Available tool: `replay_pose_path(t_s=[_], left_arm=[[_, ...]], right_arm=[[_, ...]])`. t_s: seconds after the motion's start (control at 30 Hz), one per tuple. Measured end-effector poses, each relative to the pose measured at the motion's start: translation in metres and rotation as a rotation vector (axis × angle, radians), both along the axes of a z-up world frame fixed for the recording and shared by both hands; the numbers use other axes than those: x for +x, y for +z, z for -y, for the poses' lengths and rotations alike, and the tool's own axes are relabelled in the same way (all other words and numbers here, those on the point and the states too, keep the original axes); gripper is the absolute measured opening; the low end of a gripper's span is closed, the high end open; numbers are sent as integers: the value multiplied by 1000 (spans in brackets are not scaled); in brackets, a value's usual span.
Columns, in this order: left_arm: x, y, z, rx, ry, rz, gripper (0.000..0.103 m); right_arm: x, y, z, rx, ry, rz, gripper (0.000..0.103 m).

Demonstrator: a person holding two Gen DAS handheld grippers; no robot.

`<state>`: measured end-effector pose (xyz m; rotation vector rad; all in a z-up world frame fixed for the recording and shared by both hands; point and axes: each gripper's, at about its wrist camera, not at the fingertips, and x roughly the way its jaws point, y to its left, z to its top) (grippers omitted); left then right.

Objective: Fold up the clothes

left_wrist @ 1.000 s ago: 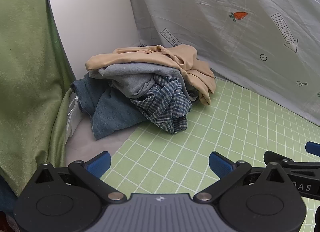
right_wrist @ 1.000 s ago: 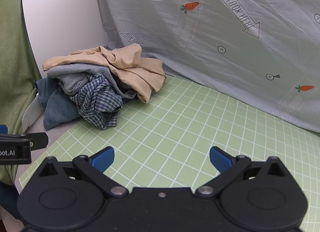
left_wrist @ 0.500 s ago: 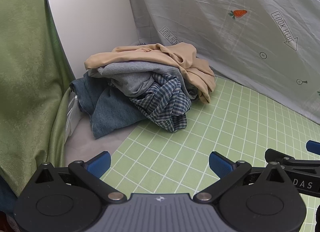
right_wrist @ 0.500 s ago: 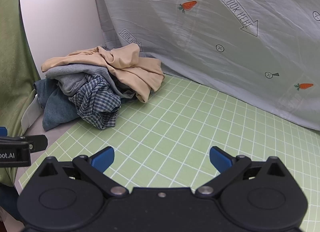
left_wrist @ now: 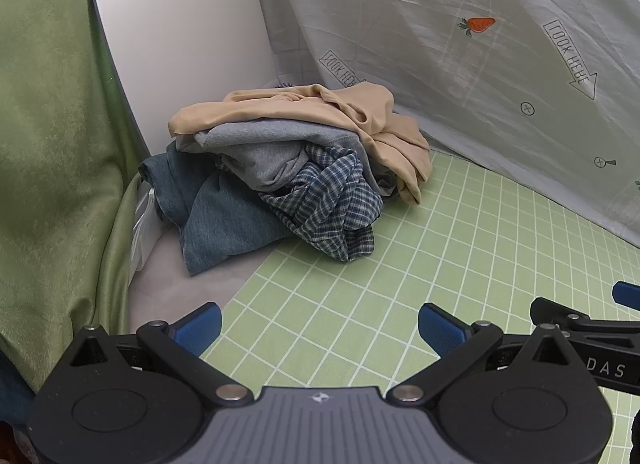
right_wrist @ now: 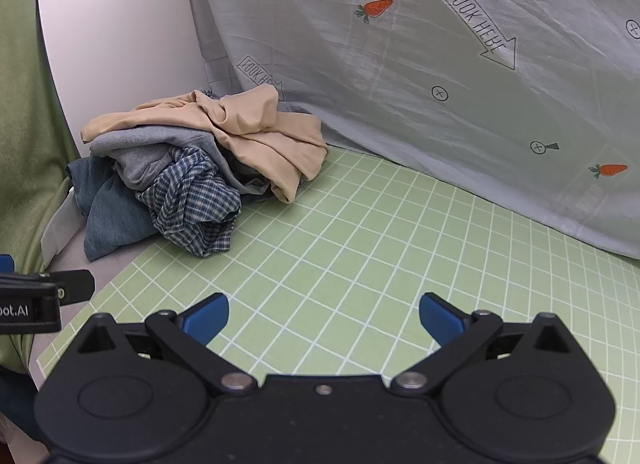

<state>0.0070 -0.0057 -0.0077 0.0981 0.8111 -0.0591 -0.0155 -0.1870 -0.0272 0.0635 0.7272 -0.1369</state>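
A heap of crumpled clothes lies at the far left of the green grid mat (left_wrist: 460,256): a tan garment (left_wrist: 320,111) on top, a grey one (left_wrist: 260,147) under it, a blue checked shirt (left_wrist: 332,199) in front and a blue denim-coloured piece (left_wrist: 216,219) at the left. The heap shows in the right wrist view too, with the tan garment (right_wrist: 256,131) on top and the checked shirt (right_wrist: 192,199) in front. My left gripper (left_wrist: 320,324) is open and empty, short of the heap. My right gripper (right_wrist: 324,314) is open and empty over the mat (right_wrist: 380,244).
A grey printed sheet (left_wrist: 460,43) hangs behind the mat. A white panel (left_wrist: 176,35) stands behind the heap and a green curtain (left_wrist: 52,143) hangs at the left. The other gripper shows at the right edge (left_wrist: 580,324) and at the left edge (right_wrist: 36,296).
Both grippers have edged slightly forward and the view has shifted a little; the clothes have not moved and both grippers stay open.
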Motion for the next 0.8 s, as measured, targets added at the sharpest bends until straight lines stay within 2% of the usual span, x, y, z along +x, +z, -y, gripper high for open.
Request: replay_pose_path(t_s=[0.2,0.43,0.63,0.67,0.8], left_arm=[[9,2,1,1,6,-15,103],[44,22,-3,-23,26,-17,103],[104,42,-11,-42,31,24,103],[117,44,-14,-50,37,27,103],[171,46,-28,-84,69,33,102]], right_arm=[[14,5,-2,-6,10,2,103],[46,23,3,-4,-13,33,102],[105,40,8,-6,-28,87,101],[118,42,10,-4,-34,94,98],[172,45,15,19,-45,118,96]])
